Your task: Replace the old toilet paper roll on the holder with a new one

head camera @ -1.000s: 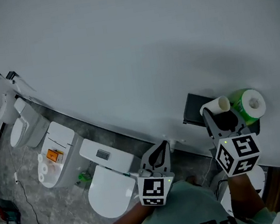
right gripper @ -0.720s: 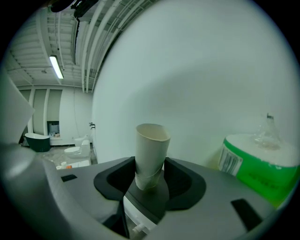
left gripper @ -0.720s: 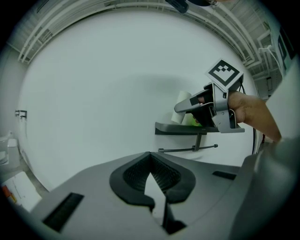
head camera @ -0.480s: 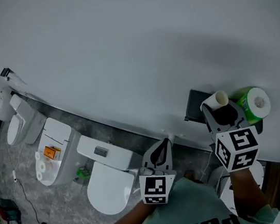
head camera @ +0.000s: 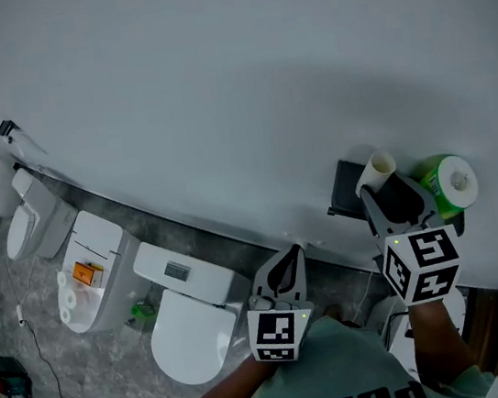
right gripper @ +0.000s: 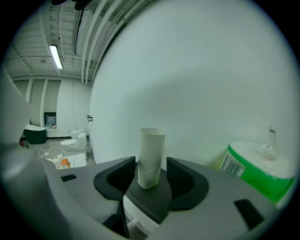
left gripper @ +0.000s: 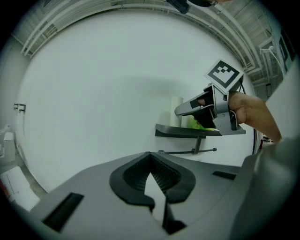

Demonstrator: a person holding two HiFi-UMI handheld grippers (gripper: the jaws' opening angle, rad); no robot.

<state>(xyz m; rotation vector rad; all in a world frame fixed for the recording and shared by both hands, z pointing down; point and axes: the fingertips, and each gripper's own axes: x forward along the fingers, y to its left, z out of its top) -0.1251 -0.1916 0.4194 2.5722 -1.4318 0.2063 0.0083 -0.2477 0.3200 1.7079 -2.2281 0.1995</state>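
An empty cardboard tube stands upright between the pads of my right gripper, which is shut on it. In the head view the tube sticks up from this gripper, just above the black holder shelf on the wall. A new roll in green wrapping lies on the shelf to the right of the tube. My left gripper hangs lower left of the holder, shut and empty. Its view shows the shelf with the bare bar under it.
The white wall fills most of the view. On the grey floor below stand a toilet under my left gripper, another with spare rolls and an orange item, and a third farther left.
The right gripper has rolled, so the cardboard tube now points up instead of lying over to the right. The left gripper has stayed in place.
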